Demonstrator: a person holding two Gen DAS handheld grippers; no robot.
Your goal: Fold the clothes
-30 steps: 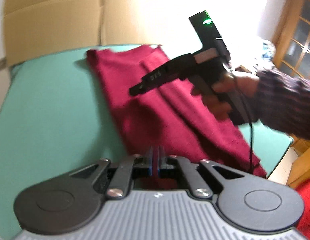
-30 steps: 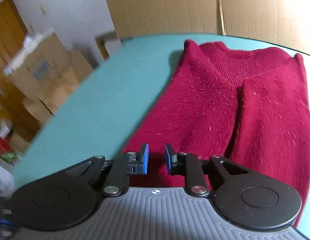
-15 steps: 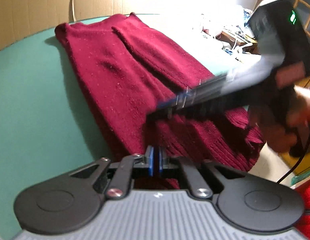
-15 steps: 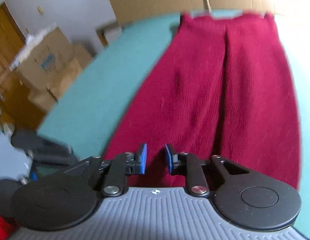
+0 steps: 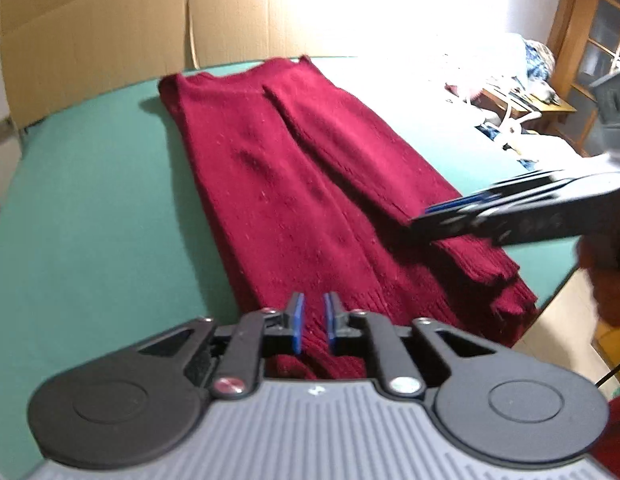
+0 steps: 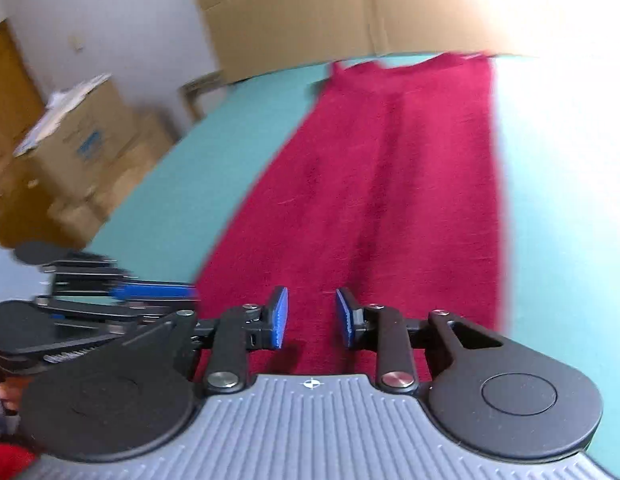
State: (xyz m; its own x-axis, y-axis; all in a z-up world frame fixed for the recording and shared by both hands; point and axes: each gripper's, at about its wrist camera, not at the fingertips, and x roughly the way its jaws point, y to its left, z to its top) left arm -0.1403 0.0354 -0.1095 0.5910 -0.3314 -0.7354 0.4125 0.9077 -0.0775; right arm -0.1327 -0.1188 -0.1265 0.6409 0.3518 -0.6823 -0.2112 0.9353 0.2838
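A dark red knitted sweater (image 5: pixel 294 184) is laid flat on the green table (image 5: pixel 90 216). In the left wrist view it runs as a long strip from the upper middle of the frame down to the bottom middle. Its long line is aimed almost straight away from both grippers, so the near ribbed hem is the part closest to the fingers. Its sides appear to be folded in already, with a seam-like fold seen down the middle.

The left gripper (image 5: pixel 311 322) is held low over the near hem. Its blue pads are being opened, and only a small gap is seen between them. Nothing is pinched, though red knit is seen behind the gap. The right gripper (image 6: pixel 311 316) is held over the same near end in its own view. Its pads are being opened too, wider apart, with nothing between them. Both are about equally near the hem.

The wool looks soft, thick and a bit fuzzy. It will probably bend and sag when lifted. Tall brown cardboard (image 5: pixel 94 32) is stood behind the table.
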